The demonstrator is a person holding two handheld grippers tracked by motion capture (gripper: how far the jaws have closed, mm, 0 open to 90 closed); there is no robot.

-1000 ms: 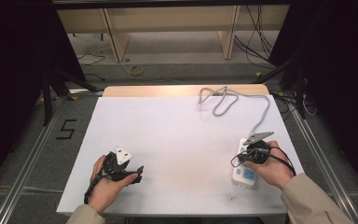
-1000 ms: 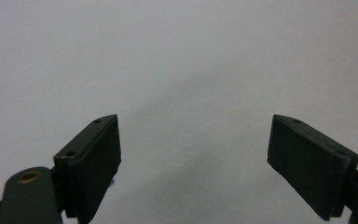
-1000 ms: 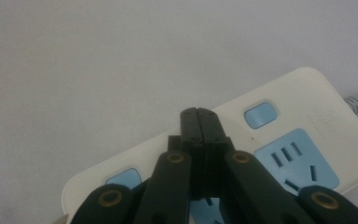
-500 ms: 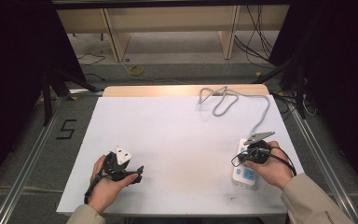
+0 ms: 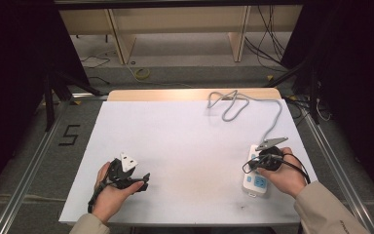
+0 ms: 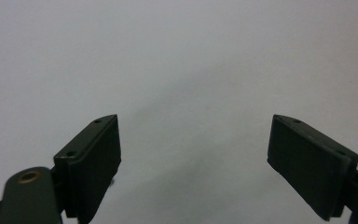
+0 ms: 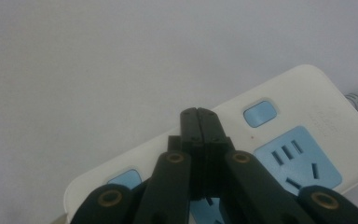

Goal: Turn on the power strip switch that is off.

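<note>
One white worktop (image 5: 185,146) carries everything here, and it is bare apart from a power strip (image 5: 256,175) near its right front edge. The strip's long axis runs from the person's side toward the far edge, and its grey cord (image 5: 253,105) leaves the far end and loops away to the back right of the worktop. The right gripper (image 5: 265,158) sits directly over the strip, so the right hand (image 5: 285,178) is by far the nearer one; in the right gripper view its jaws are pressed together with nothing between them, tips hovering at or just above the strip's (image 7: 279,135) white face between a small blue switch (image 7: 260,113) and a blue socket (image 7: 298,161), though I cannot tell whether they touch it. The coming move probably turns on that short offset: the switch lies just beside the closed tips. The left gripper (image 5: 126,173) rests well apart at the left front, held in the left hand (image 5: 114,195), its jaws spread wide over bare worktop (image 6: 177,56) and holding nothing. Nothing stands between either gripper and the strip.
</note>
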